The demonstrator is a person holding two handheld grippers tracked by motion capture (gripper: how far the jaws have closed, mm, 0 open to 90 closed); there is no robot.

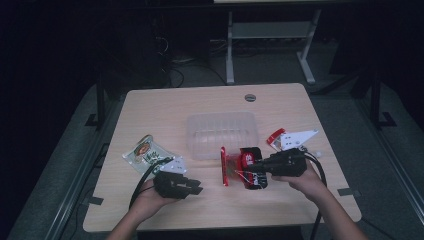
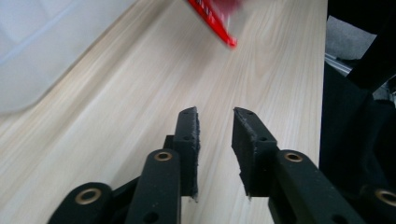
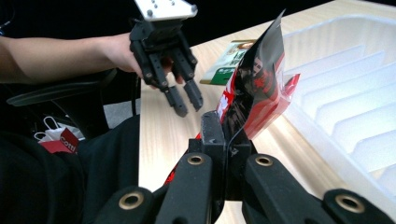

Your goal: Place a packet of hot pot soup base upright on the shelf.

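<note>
Red-and-black glossy packet (image 1: pixel 250 167), crinkled, with a clear sealed edge, sits centre-right of the high view, just above the worktop (image 1: pixel 210 102). Right gripper (image 1: pixel 260 167) fingers pinch its edge. Left gripper (image 1: pixel 192 187), lower left, fingers slightly spread, empty.

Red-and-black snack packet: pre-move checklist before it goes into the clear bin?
1. Right gripper shut on the red-and-black packet: ok.
2. Packet lifted clear of the table: cannot tell.
3. Left gripper open, nothing between its jaws: ok.
4. Left gripper apart from the packet: ok.
5. Clear bin empty, beside the packet: ok.
6. Green packet away from the path to the bin: ok.
</note>
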